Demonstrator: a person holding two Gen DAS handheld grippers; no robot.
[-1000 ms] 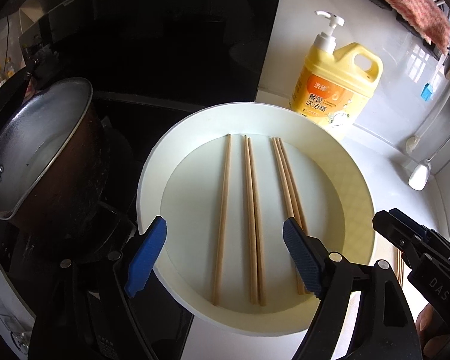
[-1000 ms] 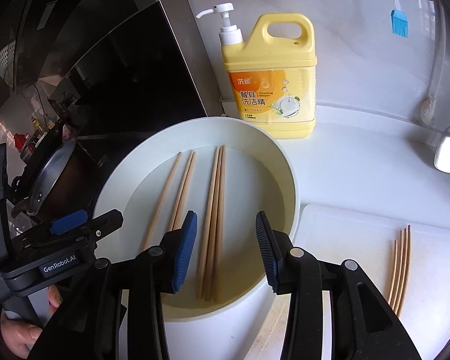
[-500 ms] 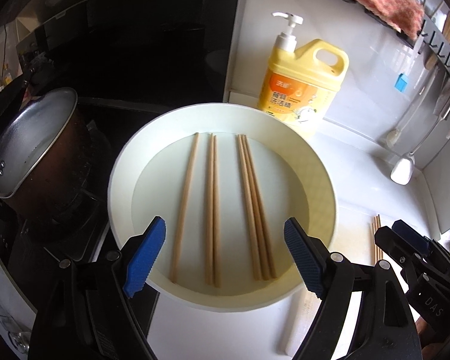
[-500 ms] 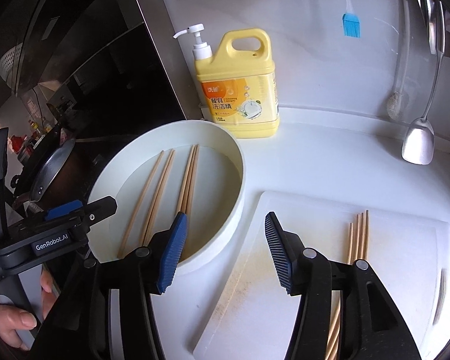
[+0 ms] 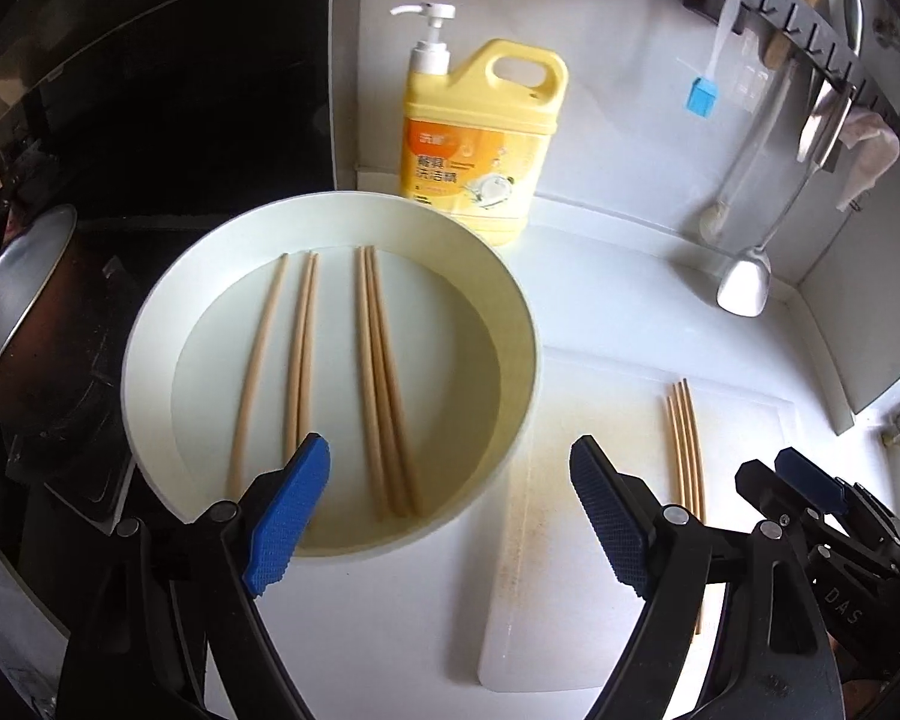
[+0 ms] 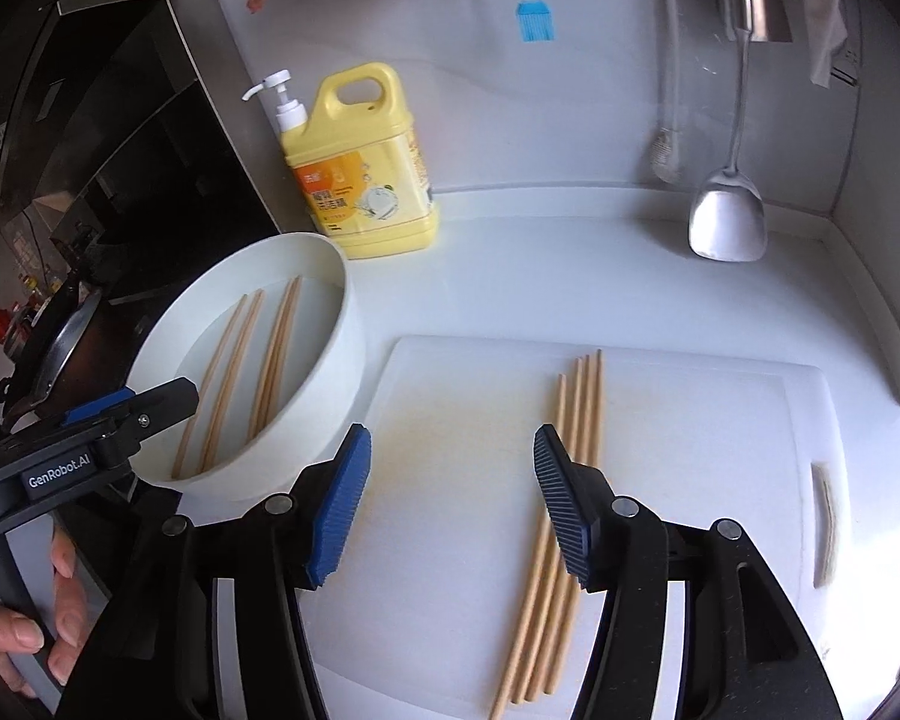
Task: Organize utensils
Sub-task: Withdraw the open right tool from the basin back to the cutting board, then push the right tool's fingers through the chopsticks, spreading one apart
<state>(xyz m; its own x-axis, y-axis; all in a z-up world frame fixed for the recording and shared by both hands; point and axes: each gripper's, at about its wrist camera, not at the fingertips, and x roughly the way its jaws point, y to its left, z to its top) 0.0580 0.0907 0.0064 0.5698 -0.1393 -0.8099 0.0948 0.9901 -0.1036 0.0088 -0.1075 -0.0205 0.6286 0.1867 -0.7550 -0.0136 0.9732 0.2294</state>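
Hovering both grippers over desk, nothing held.
Left gripper (image 5: pixel 450 510) jaws wide over white basin (image 5: pixel 150 324) rim, six chopsticks (image 5: pixel 378 384) inside; right gripper (image 6: pixel 450 504) jaws just opening, empty, above cutting board (image 6: pixel 720 450) with four chopsticks (image 6: pixel 588 408).

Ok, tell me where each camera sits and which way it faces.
Left wrist: on the left gripper, angled down at the white basin of chopsticks; the right gripper shows at the lower right.
Right wrist: on the right gripper, angled down at the cutting board; a hand shows.
Shared: basin, board, yellow soap bottle.
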